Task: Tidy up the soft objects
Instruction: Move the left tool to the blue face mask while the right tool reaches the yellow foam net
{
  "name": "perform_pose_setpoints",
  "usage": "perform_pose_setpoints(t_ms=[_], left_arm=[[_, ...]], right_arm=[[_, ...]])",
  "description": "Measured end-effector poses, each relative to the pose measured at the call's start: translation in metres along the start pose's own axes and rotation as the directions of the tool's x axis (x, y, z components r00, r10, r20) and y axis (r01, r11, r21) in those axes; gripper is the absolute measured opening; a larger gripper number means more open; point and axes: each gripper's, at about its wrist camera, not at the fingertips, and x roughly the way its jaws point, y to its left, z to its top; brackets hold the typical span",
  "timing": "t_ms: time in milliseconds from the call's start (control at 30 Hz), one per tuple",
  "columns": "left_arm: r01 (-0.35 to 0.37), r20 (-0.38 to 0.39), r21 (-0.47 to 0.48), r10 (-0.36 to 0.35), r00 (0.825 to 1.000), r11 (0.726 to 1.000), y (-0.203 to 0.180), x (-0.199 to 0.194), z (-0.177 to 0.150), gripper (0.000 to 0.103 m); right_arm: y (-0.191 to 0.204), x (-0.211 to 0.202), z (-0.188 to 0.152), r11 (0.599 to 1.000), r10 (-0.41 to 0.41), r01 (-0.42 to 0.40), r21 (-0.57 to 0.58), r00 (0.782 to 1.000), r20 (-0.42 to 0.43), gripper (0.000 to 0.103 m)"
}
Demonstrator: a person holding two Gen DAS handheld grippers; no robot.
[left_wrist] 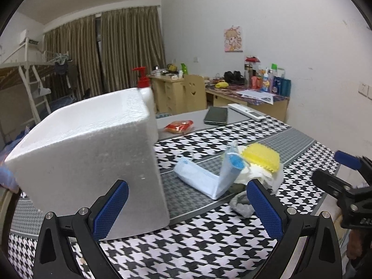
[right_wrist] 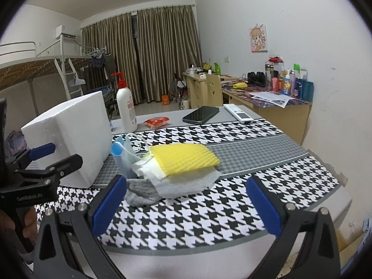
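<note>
A pile of soft things lies on the houndstooth tablecloth: a yellow ridged sponge on top of white tissue cloths, a folded blue face mask at its left, and a grey sock at the near edge. A white foam box stands left of the pile. My right gripper is open, just short of the pile. My left gripper is open too, with the foam box corner and mask ahead. Sponge, sock and right gripper show there too.
Behind the pile are a lotion bottle with a red pump, a red snack packet, a dark phone and a white remote. The table's right edge drops off near the wall. A cluttered desk stands farther back.
</note>
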Motion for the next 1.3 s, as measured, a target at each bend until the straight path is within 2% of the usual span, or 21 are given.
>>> perform_pose_setpoints(t_ms=[167,267,333,533,733,867,1067,1300], left_arm=[[0.05,-0.022,0.02,-0.05,0.999,0.999,-0.016,0.002,0.002,0.102],[0.052,-0.031,0.049,-0.051,0.998,0.997,-0.028,0.007,0.003,0.102],[0.055,-0.046,0.049,-0.053,0.998,0.997,-0.031,0.013,0.005,0.097],[0.069,-0.097,0.042,-0.065,0.993,0.997,-0.039,0.031,0.01,0.09],[0.058,-0.116,0.033,-0.054,0.992,0.998,-0.045,0.045,0.012,0.083],[0.024,-0.126,0.025,-0.021,0.992,0.999,-0.043,0.053,0.013,0.083],[0.014,-0.161,0.013,-0.012,0.987,1.0,-0.042,0.065,0.012,0.073],[0.001,-0.19,-0.018,-0.004,0.982,1.0,-0.035,0.075,0.01,0.056]], right_arm=[[-0.009,0.011,0.003,1.0,0.005,-0.005,0.013,1.0,-0.024,0.103],[-0.015,0.016,0.004,1.0,0.008,-0.007,0.023,0.999,-0.042,0.103],[-0.018,0.019,0.004,1.0,0.012,-0.011,0.024,0.999,-0.048,0.103],[-0.023,0.023,0.005,1.0,-0.001,0.002,0.009,0.998,-0.061,0.103],[-0.029,0.027,0.005,1.0,0.004,-0.003,0.015,0.997,-0.071,0.103],[-0.031,0.032,0.008,1.0,0.013,-0.012,0.012,0.997,-0.073,0.103],[-0.031,0.04,0.009,1.0,0.027,-0.026,0.005,0.996,-0.086,0.103],[-0.026,0.051,0.012,0.998,0.053,-0.054,-0.01,0.993,-0.102,0.103]])
